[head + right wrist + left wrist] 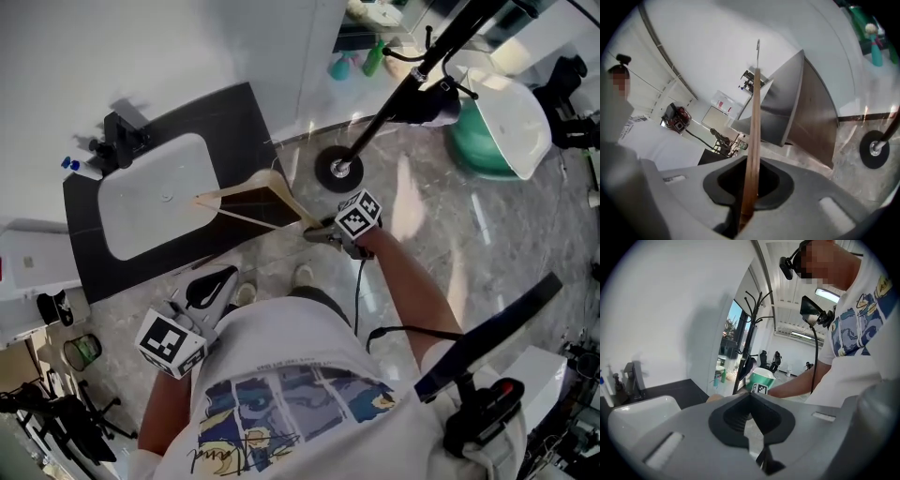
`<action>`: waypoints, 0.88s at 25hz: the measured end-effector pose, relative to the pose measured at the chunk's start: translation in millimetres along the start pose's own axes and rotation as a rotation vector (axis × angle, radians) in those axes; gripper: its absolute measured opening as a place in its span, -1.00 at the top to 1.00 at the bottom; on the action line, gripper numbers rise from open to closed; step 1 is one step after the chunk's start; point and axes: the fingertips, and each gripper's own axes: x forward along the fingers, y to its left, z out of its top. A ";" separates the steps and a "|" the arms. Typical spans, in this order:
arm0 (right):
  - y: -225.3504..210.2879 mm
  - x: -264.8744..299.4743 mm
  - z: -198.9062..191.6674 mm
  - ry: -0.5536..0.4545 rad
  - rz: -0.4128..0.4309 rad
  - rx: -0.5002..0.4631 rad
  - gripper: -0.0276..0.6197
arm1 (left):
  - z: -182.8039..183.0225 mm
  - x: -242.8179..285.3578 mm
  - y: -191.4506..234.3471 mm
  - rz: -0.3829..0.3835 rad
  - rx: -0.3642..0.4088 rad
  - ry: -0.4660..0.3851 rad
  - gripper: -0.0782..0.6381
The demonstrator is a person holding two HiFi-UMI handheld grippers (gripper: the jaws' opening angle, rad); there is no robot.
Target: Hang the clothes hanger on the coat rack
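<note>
1. The right gripper is clamped tight on the wooden hanger.
2. The hanger reaches left over the counter, near the rack base.
3. The left gripper has its jaws together and empty.

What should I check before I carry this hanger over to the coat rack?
1. Right gripper shut on the hanger: ok.
2. Hanger's hook points away from the jaws, free: ok.
3. Coat rack upright on its base: ok.
4. Upper prongs bare: ok.
5. Left gripper shut and empty: ok.
6. Hanger hung on the rack: not ok.
</note>
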 end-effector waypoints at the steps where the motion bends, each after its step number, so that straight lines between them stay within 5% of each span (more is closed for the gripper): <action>1: 3.5 -5.5 1.7 -0.022 -0.021 -0.014 0.82 | 1.0 1.5 -1.7 -0.016 0.008 0.001 0.77; 15: 76.2 -132.5 15.2 -0.372 -0.266 -0.062 0.87 | 18.3 36.4 -39.2 -0.310 0.135 -0.014 0.77; 22: 118.7 -191.0 27.3 -0.538 -0.347 -0.126 0.88 | 15.0 40.9 -52.7 -0.390 0.163 -0.001 0.77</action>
